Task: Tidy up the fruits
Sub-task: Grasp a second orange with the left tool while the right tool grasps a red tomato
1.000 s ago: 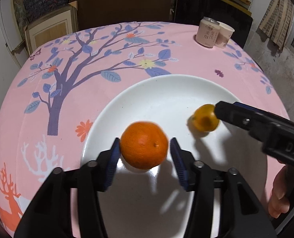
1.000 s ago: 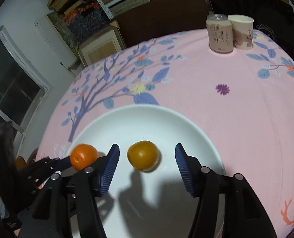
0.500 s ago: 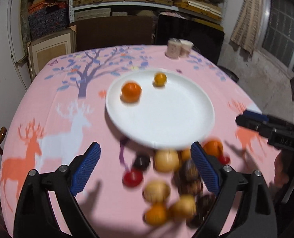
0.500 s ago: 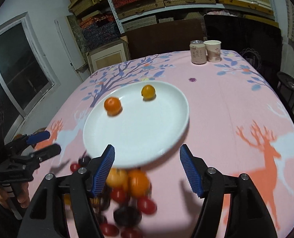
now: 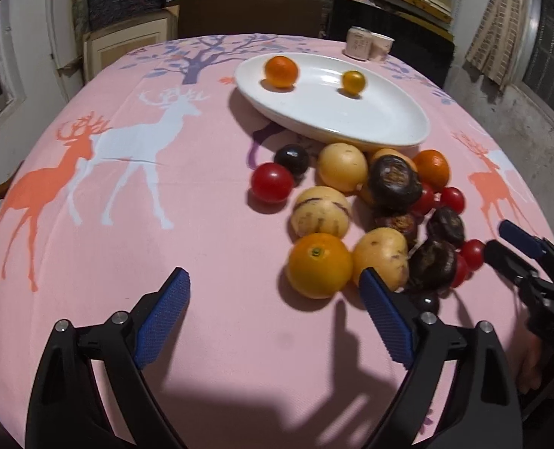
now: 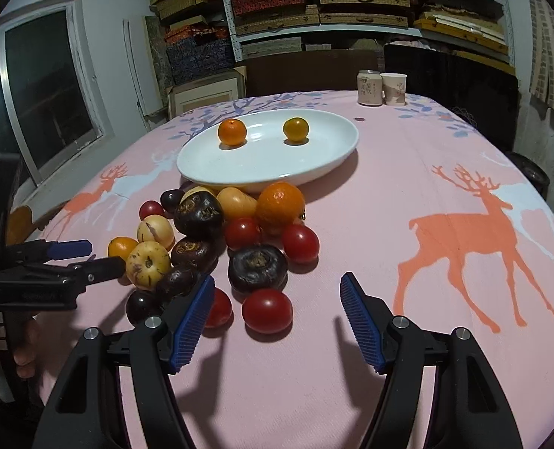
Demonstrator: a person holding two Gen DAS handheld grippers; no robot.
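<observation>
Pink cloth covers the counter [image 6: 445, 172], and the loose fruit sits heaped just in front of the white plate [image 6: 325, 166], some of it touching the plate's near rim. Two pieces already rest on the plate: an orange [image 6: 232, 131] and a smaller yellow-orange fruit [image 6: 295, 130], well apart. My left tool [image 5: 273, 318] is spread wide and empty, its right pad close to a big orange [image 5: 319, 265] at the near side of the heap. My right tool [image 6: 277, 318] is also wide and empty, with a red tomato [image 6: 267, 309] just ahead between its pads.

I judge the tomatoes soft-skinned and smooth, so a light squeeze across the widest middle suits them. The oranges look firmer and heavier; their round shape would roll if nudged. The dark wrinkled fruit [image 6: 257, 268] seems tougher. Everything in the heap touches, so pulling one may set neighbours rolling toward the counter's near edge. The counter's right side offers free room for swinging across to the plate.
</observation>
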